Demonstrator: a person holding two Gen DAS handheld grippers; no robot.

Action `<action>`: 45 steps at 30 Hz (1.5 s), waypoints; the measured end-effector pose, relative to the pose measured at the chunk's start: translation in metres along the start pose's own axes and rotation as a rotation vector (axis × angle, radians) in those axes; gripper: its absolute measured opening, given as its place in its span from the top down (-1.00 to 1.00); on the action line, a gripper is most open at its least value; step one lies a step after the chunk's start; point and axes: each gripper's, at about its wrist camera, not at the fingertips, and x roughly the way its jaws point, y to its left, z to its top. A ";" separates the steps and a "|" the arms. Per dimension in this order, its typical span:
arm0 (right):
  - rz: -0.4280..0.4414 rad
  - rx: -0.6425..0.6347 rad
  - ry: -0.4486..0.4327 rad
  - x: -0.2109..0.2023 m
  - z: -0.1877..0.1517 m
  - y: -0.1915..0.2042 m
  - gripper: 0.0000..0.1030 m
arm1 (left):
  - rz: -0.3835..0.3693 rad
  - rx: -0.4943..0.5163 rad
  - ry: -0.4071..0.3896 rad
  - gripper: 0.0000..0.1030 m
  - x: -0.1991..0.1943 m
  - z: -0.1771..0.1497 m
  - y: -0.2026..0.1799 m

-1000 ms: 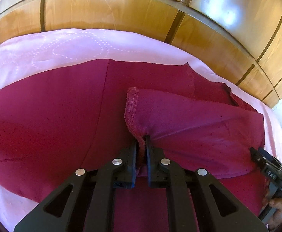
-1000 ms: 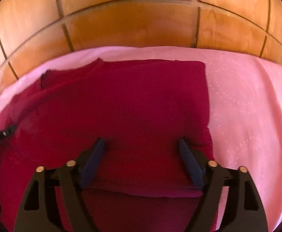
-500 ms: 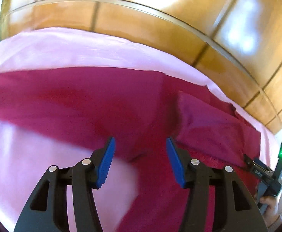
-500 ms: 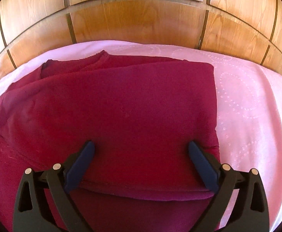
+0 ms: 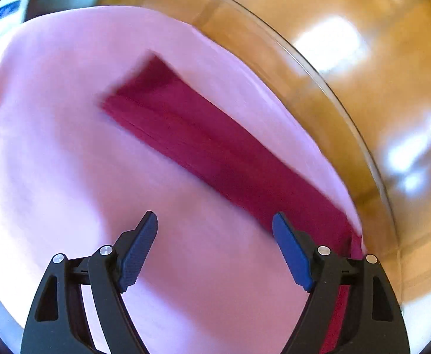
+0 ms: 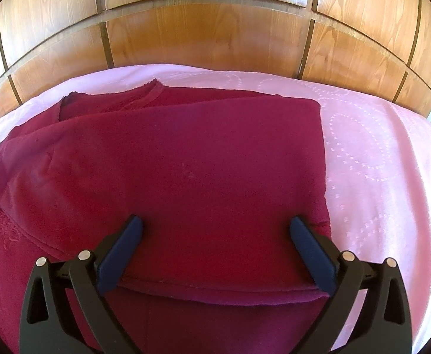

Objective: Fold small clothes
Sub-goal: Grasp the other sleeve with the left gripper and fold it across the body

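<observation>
We see a pink bedsheet covering the whole work surface, smooth, with dotted loop patterns stitched into it. Behind it stands a wooden headboard, glossy brown panels split by dark grooves; in the left wrist view the same wood shows bright window glare and motion blur.

Right wrist view only: the maroon garment lies flat on the sheet, left of centre, reaching off the left edge. A top layer is folded over, with a straight right edge and a hemmed near edge. A scalloped neckline trim sits at the far left, and faint embroidery at the near left. The fabric looks like a soft knit, matte.

Left wrist view only: one long maroon strip of the garment runs diagonally from far centre to near right, blurred, with its far end squared off. The far left corner shows something blue and white, too blurred to name.

The right gripper hangs over the folded layer near its near-right corner, jaws spread wide, nothing pinched, navy pads apart from each other.

The left gripper is over bare sheet, its jaws opening, nothing between them, blue ridged pads clear of the cloth; the strip lies just beside the right pad.
</observation>
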 end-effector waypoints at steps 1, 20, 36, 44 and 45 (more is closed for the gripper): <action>0.000 0.000 0.000 0.000 0.000 0.000 -0.95 | 0.018 -0.044 -0.018 -0.37 -0.001 0.011 0.012; -0.001 -0.003 -0.002 0.001 0.000 -0.001 -0.95 | 0.013 0.029 -0.109 0.83 0.017 0.072 -0.018; 0.012 0.003 -0.003 0.001 0.001 -0.004 -0.95 | -0.307 0.603 0.140 0.83 0.063 -0.124 -0.252; 0.023 0.010 -0.002 0.004 0.004 -0.005 -0.95 | -0.299 0.610 0.180 -0.26 0.054 -0.153 -0.236; 0.023 0.010 -0.002 0.005 0.004 -0.005 -0.95 | -0.299 0.599 0.178 -0.26 0.049 -0.156 -0.229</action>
